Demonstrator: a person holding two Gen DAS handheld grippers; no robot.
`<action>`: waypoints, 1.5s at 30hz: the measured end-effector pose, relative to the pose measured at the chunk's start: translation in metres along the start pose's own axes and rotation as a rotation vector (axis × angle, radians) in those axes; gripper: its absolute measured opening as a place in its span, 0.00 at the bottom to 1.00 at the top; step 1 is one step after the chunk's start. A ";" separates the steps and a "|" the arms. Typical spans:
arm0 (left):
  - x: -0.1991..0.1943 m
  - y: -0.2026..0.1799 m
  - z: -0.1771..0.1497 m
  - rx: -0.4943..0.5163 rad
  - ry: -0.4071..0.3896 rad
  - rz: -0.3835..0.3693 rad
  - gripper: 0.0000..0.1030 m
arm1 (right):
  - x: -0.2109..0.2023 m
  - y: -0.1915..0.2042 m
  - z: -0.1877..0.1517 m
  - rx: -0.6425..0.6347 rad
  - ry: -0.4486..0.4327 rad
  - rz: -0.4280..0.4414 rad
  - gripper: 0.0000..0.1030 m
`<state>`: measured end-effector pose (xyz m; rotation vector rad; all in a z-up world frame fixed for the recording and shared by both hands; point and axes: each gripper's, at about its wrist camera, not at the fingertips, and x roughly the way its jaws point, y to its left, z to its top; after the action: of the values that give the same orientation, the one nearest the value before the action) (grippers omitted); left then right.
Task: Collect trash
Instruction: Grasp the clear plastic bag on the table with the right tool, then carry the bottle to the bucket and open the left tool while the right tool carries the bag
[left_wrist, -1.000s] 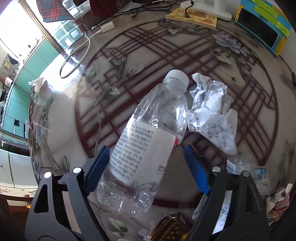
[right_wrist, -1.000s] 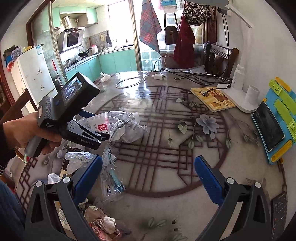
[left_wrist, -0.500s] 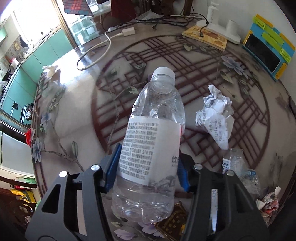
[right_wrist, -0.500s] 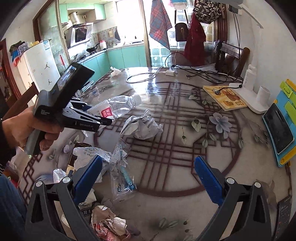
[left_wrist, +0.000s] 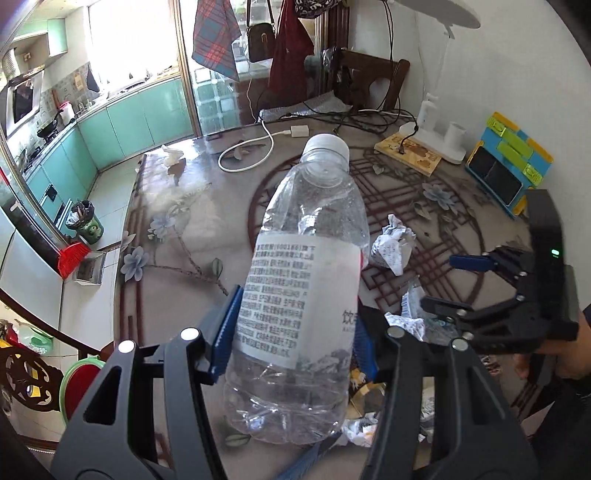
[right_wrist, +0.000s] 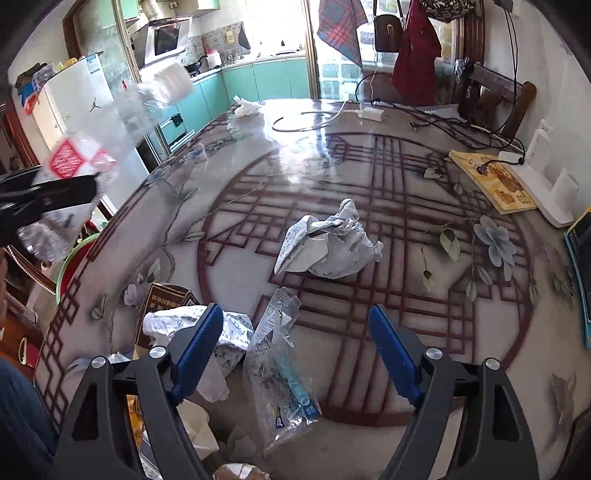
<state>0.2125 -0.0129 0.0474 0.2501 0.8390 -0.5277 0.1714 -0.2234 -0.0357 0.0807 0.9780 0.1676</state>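
My left gripper (left_wrist: 295, 336) is shut on a clear empty plastic bottle (left_wrist: 306, 280) with a white label and white cap, held up above the table. The bottle also shows blurred at the left of the right wrist view (right_wrist: 85, 155). My right gripper (right_wrist: 295, 354) is open and empty, low over a clear plastic wrapper (right_wrist: 280, 365) with a blue item inside. A crumpled white paper ball (right_wrist: 328, 247) lies on the table beyond it, also in the left wrist view (left_wrist: 393, 245). More crumpled paper (right_wrist: 207, 328) and a dark box (right_wrist: 162, 299) lie to the left of the wrapper.
The round patterned table (right_wrist: 406, 206) carries a white cable (right_wrist: 317, 118), a yellow book (right_wrist: 495, 181), a white charger stand (right_wrist: 546, 184) and a blue-green toy (left_wrist: 509, 166) at the right. A green trash bin (left_wrist: 85, 221) and a red broom (left_wrist: 72, 256) are on the kitchen floor.
My left gripper closed on the bottle, lifted it off the table and tilted it upward. My right gripper moved forward and lower toward the plastic wrapper, staying open.
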 end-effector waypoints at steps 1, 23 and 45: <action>-0.007 0.000 -0.003 -0.004 -0.012 -0.004 0.51 | 0.006 0.001 0.001 0.006 0.019 0.005 0.69; -0.101 0.081 -0.069 -0.307 -0.279 0.163 0.51 | -0.046 0.049 0.014 -0.137 -0.073 -0.065 0.09; -0.095 0.260 -0.161 -0.645 -0.084 0.481 0.51 | -0.046 0.283 0.067 -0.409 -0.168 0.194 0.09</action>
<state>0.1965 0.3055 0.0168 -0.1646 0.7917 0.1916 0.1724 0.0471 0.0800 -0.1841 0.7514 0.5274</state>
